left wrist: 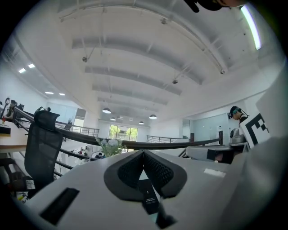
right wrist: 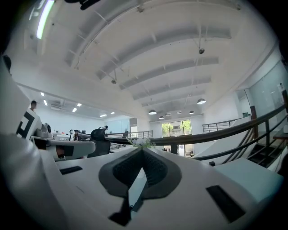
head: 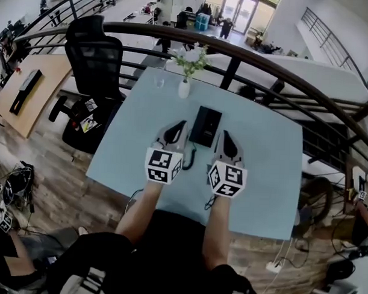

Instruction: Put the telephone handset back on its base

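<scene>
A: What's laid out?
B: A pale blue worktop (head: 261,176), the black telephone (head: 206,126) at its middle, within reach.
A: And beside it?
B: Left tool (head: 178,129) and right tool (head: 226,139) flank it, both clenched, empty, seemingly poised to begin.

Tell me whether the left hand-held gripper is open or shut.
Shut. In its own view the left hand-held gripper has both jaw tips meeting, with nothing clamped between them.
</scene>
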`<action>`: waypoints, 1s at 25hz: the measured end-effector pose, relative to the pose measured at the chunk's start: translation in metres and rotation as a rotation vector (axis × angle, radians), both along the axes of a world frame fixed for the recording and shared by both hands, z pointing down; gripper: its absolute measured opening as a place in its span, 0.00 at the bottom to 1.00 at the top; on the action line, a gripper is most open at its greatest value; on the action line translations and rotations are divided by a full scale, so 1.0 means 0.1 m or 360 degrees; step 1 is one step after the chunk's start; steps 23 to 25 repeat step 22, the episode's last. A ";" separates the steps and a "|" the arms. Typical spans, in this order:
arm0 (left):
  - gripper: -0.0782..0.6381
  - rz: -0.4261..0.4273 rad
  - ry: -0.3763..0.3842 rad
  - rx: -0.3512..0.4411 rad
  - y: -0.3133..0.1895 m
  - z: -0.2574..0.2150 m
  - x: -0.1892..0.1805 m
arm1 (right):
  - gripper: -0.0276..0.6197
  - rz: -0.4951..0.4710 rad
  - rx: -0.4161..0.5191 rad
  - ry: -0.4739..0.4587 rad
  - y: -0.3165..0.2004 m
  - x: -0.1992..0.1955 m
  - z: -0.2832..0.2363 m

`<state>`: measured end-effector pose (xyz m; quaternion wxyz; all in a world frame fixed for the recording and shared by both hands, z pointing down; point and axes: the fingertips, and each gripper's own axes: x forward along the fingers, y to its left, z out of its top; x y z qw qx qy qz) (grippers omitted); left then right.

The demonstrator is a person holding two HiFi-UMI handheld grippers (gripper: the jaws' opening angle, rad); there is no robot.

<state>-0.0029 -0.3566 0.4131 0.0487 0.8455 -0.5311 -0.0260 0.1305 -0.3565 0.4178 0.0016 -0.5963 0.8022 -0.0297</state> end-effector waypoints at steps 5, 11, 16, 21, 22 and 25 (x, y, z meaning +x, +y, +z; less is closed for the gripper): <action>0.11 0.0029 0.0003 0.0045 0.09 -0.08 0.10 | 0.03 -0.0055 0.0059 -0.0034 0.03 -0.03 -0.05; 0.11 0.0034 0.0005 0.0050 0.11 -0.10 0.13 | 0.03 -0.0086 0.0085 -0.0038 0.06 0.00 -0.08; 0.11 0.0050 0.0023 0.0040 0.14 -0.09 0.20 | 0.03 -0.0083 0.0097 -0.0023 0.14 0.10 -0.13; 0.11 0.0032 0.0057 0.0029 0.09 -0.01 0.32 | 0.03 -0.0080 0.0076 0.0011 0.11 0.24 -0.05; 0.11 0.0024 0.0067 0.0021 0.10 0.02 0.33 | 0.03 -0.0085 0.0069 0.0019 0.11 0.26 -0.02; 0.11 0.0024 0.0067 0.0021 0.10 0.02 0.33 | 0.03 -0.0085 0.0069 0.0019 0.11 0.26 -0.02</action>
